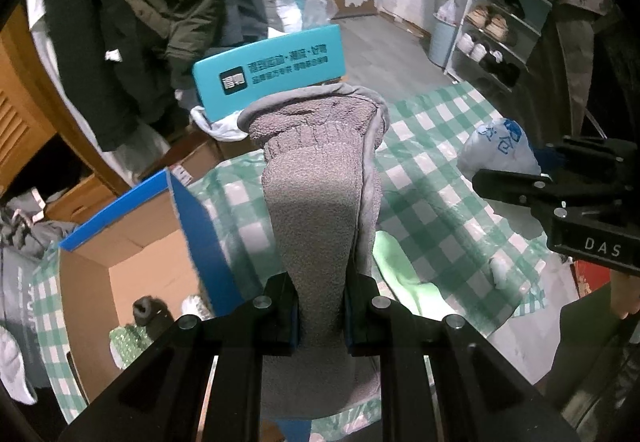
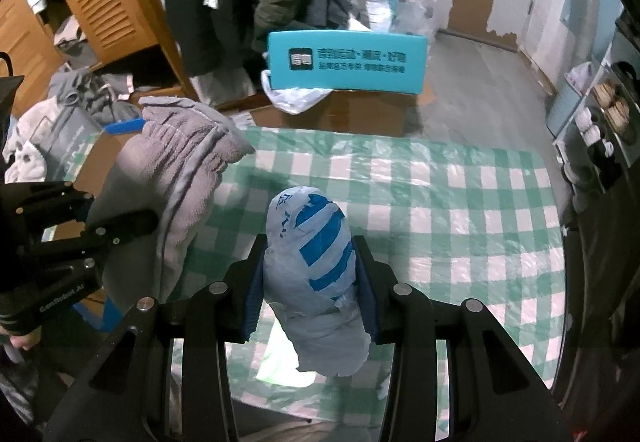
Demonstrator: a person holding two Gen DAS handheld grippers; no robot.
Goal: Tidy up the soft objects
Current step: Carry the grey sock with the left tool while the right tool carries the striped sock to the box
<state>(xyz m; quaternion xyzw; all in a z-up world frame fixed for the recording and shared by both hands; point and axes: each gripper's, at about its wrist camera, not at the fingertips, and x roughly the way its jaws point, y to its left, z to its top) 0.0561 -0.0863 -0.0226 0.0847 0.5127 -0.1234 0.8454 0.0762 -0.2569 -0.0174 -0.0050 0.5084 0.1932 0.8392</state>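
Cardboard box [image 1: 120,262] left of checked cloth [image 1: 432,177] — shoe rack [image 1: 504,21] far right, behind cloth.

The grey fleece cloth [image 1: 320,201] hides the table behind it, its lower end cut off

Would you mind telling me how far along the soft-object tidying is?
Done: a few soft items already lie in the open cardboard box. In hand: the left gripper clamps a grey fleece cloth; the right gripper clamps a bundled white-and-blue plastic bag. Left: both are not yet boxed, and a pale green cloth lies on the checked table.
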